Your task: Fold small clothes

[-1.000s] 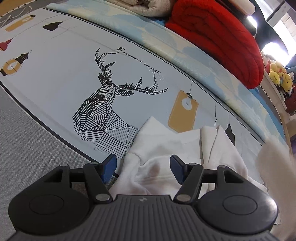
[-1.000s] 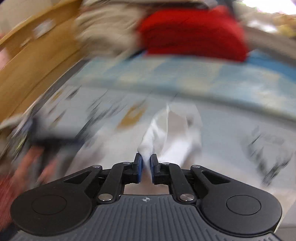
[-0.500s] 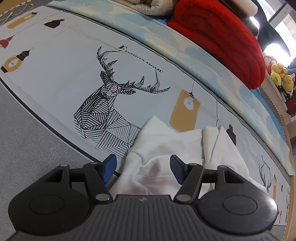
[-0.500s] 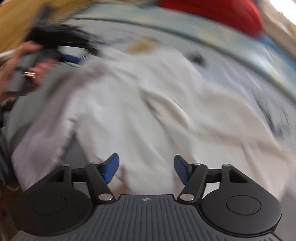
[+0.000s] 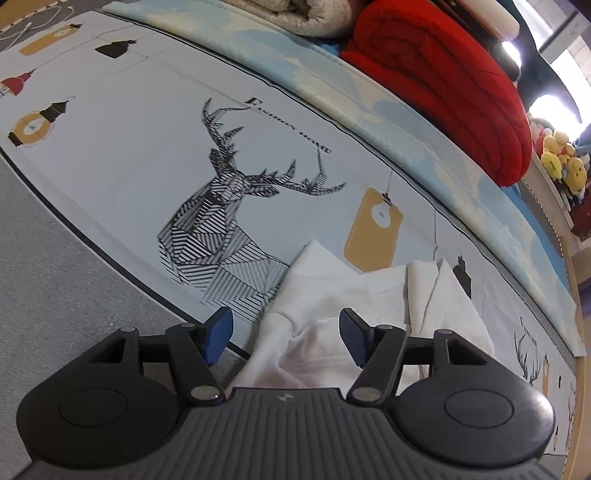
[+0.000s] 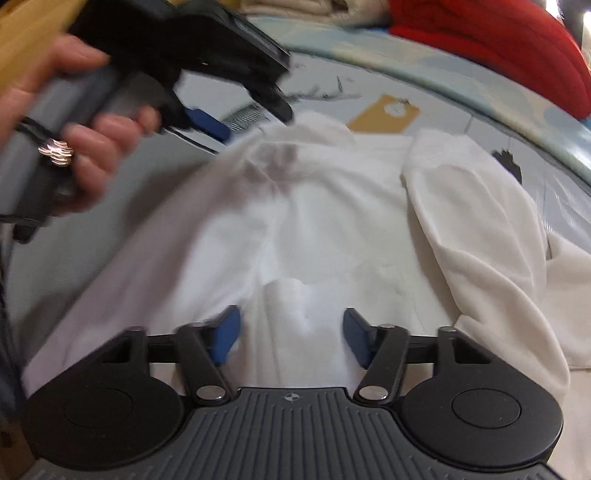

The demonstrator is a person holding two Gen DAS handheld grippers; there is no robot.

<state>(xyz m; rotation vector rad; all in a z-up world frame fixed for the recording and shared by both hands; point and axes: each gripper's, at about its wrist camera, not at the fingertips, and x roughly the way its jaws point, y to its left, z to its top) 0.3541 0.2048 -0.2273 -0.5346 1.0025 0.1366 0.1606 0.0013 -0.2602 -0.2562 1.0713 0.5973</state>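
Observation:
A white small garment (image 5: 332, 288) lies crumpled on a deer-print bed sheet (image 5: 129, 147). My left gripper (image 5: 286, 328) hovers open over the garment's near left edge, with a fold of cloth below its blue pads. In the right wrist view the garment (image 6: 332, 206) spreads wide, one flap folded over at the right. My right gripper (image 6: 291, 325) is low over the near middle of it. Its jaws stand wide apart and are closing, with a raised bump of cloth between them that the pads do not press. A hand (image 6: 92, 147) holds the left gripper (image 6: 243, 114) at the garment's far left corner.
A rolled red blanket (image 5: 443, 81) and a beige blanket (image 5: 306, 14) lie along the far side of the bed. Yellow plush toys (image 5: 561, 158) sit on a shelf at the far right. A grey surface (image 5: 55, 277) borders the sheet on the near left.
My right gripper came down from high above to just over the garment, and its jaws went from shut to wide apart. The left gripper stayed in place and open.

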